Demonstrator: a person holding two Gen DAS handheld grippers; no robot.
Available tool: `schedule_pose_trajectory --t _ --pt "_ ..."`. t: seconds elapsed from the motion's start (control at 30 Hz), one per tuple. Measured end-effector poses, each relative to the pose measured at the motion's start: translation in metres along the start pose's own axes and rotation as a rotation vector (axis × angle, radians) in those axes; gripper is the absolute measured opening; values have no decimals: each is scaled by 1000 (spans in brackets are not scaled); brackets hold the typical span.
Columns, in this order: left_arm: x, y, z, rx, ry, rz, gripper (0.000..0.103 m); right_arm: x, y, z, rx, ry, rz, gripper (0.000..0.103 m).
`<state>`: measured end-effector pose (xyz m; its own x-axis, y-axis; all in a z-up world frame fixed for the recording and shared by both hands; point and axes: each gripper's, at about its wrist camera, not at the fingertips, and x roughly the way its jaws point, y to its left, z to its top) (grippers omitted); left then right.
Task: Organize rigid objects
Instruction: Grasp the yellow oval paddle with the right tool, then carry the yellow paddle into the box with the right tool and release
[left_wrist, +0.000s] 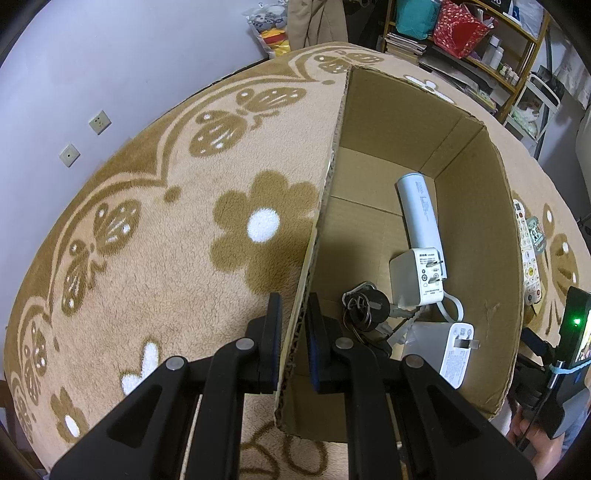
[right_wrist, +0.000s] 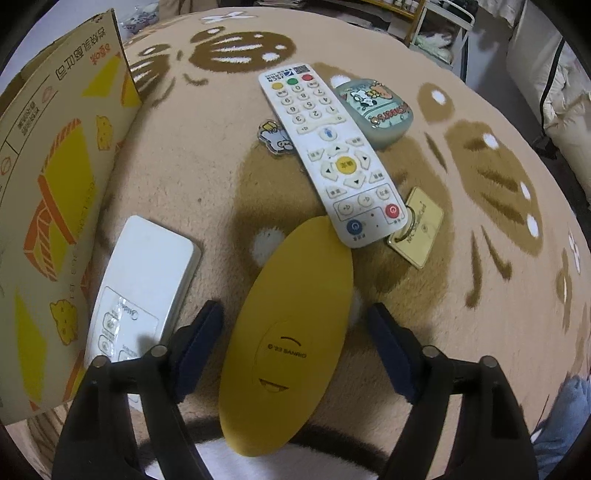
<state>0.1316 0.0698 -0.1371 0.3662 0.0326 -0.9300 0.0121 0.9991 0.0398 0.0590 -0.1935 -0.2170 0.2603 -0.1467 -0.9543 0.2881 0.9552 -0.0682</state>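
Observation:
In the left wrist view my left gripper (left_wrist: 294, 306) is shut on the left wall of an open cardboard box (left_wrist: 476, 206), one finger outside, one inside. The box holds a white cylinder (left_wrist: 419, 210), two white chargers (left_wrist: 419, 280) and a bunch of keys (left_wrist: 364, 306). In the right wrist view my right gripper (right_wrist: 297, 321) is open around a yellow oval object (right_wrist: 291, 325) lying on the blanket, its fingers apart from it on both sides.
Ahead of the yellow oval lie a white TV remote (right_wrist: 325, 147), a cartoon case (right_wrist: 375, 107), a gold card (right_wrist: 419, 225) and a small charm (right_wrist: 275, 138). A white air-conditioner remote (right_wrist: 142, 280) lies beside the box's printed outer wall (right_wrist: 55, 177). Shelves (left_wrist: 461, 40) stand behind.

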Motion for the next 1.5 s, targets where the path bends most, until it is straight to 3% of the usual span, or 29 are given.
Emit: schedule_pose_trajectory --t 0.17,0.37,0.53,1.07,1.5 --pt "0 -1 0 -4 1 3 11 -1 -2 9 -1 -22 38 64" --pt "0 1 0 -8 1 -8 11 -9 -2 13 -35 -56 51 61" --pt "0 -1 0 2 -1 1 11 -23 -10 18 -2 -89 84 61" --pt "0 1 0 -2 0 -4 11 -70 -20 38 66 -234 324 59" --pt "0 -1 1 2 1 2 11 -148 -16 51 43 -410 513 59"
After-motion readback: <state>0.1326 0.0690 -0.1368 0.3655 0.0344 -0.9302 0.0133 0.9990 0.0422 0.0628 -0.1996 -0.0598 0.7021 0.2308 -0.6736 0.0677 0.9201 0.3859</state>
